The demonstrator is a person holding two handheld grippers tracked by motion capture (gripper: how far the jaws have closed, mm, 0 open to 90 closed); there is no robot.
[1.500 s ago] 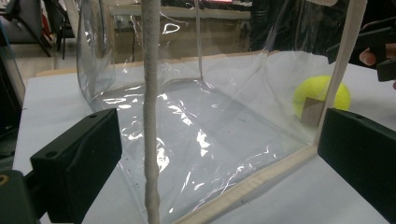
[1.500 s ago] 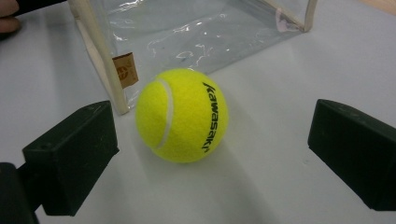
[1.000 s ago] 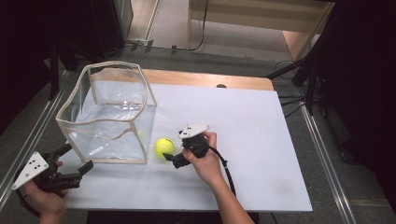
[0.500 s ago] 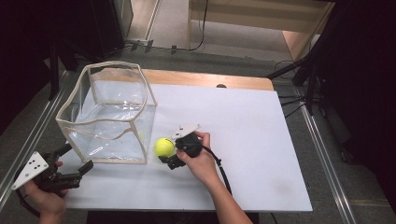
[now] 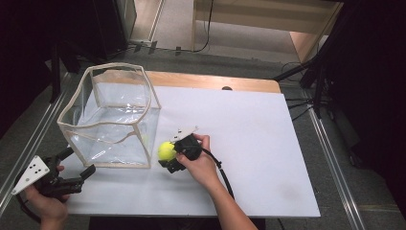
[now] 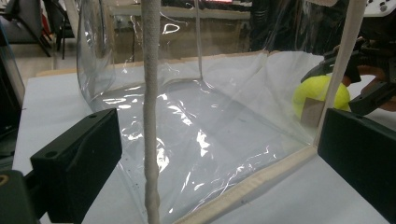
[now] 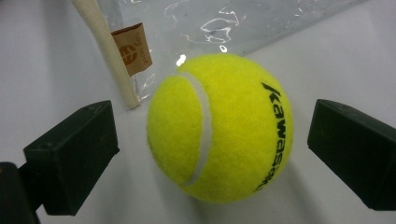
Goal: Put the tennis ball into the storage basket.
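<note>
White tabletop (image 5: 249,143) w/ dark floor round it. Tennis ball (image 5: 166,150) sits on the table just beside the front right corner of the clear bag (image 5: 112,120), which stands open-topped on the left. My right gripper (image 5: 168,155) is at the ball; in the right gripper view the jaws are spread, one each side of the ball (image 7: 219,128), gaps on both sides, so nothing pinched yet. Left gripper (image 5: 76,165) hovers near the bag's front left corner, also spread wide, with the bag's seam (image 6: 150,107) between its jaws but not touched.

Risks, imo: closing off-centre would squirt the ball away, prob. into the bag wall. The bag is floppy, so a bump could fold the rim and block the drop. If the left doesn't steady it, the bag may slide.
</note>
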